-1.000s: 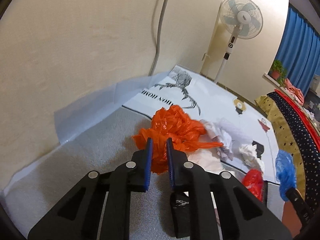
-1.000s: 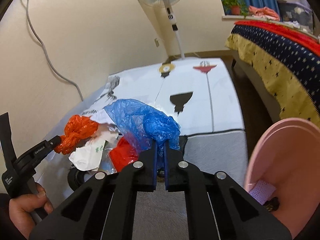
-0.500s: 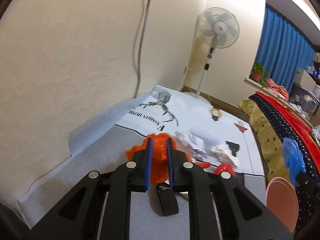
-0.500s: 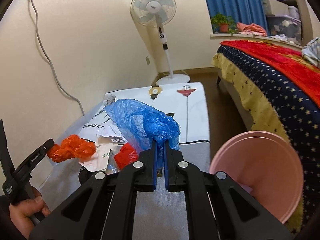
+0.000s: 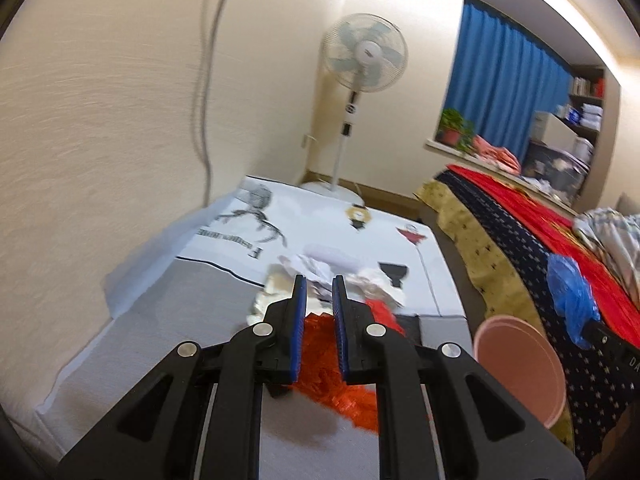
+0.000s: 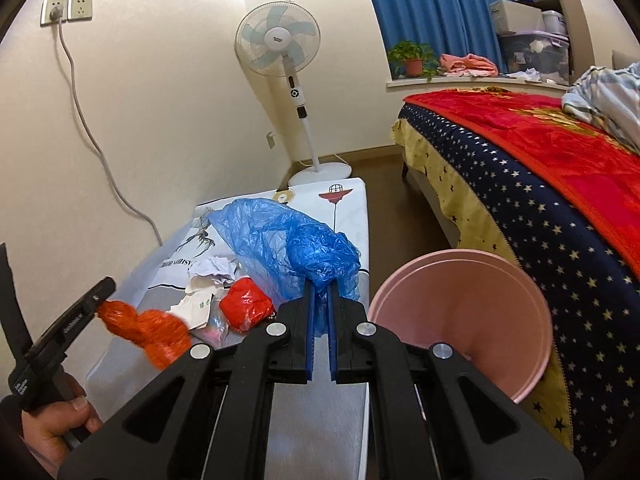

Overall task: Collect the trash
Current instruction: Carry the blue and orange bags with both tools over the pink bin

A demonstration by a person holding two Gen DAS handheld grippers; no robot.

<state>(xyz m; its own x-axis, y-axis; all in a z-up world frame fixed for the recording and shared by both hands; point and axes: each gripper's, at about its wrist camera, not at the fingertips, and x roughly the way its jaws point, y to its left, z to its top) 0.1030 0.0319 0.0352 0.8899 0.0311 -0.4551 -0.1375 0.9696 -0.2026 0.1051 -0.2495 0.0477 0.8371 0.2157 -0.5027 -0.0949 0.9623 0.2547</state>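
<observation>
My left gripper [image 5: 319, 285] is shut on a crumpled orange plastic bag [image 5: 328, 364], which dangles below its fingers above the grey mat. From the right wrist view the same gripper [image 6: 106, 286] shows at the left with the orange bag [image 6: 148, 330] hanging from its tip. My right gripper [image 6: 320, 289] is shut on a blue plastic bag [image 6: 288, 244], held up just left of the open pink bin [image 6: 460, 312]. Crumpled white paper [image 6: 212, 270] and a red bag [image 6: 246, 306] lie on the mat below.
A standing fan [image 6: 280, 44] is in the far corner. The bed [image 6: 560, 184] with a starred cover runs along the right, close behind the pink bin [image 5: 520, 364]. A grey cable [image 6: 92, 136] hangs down the left wall. A hand [image 6: 52, 428] grips the left tool.
Both grippers have risen with their bags and moved back from the pile. The orange bag now hangs low under the left fingers. The pink bin has come fully into view.
</observation>
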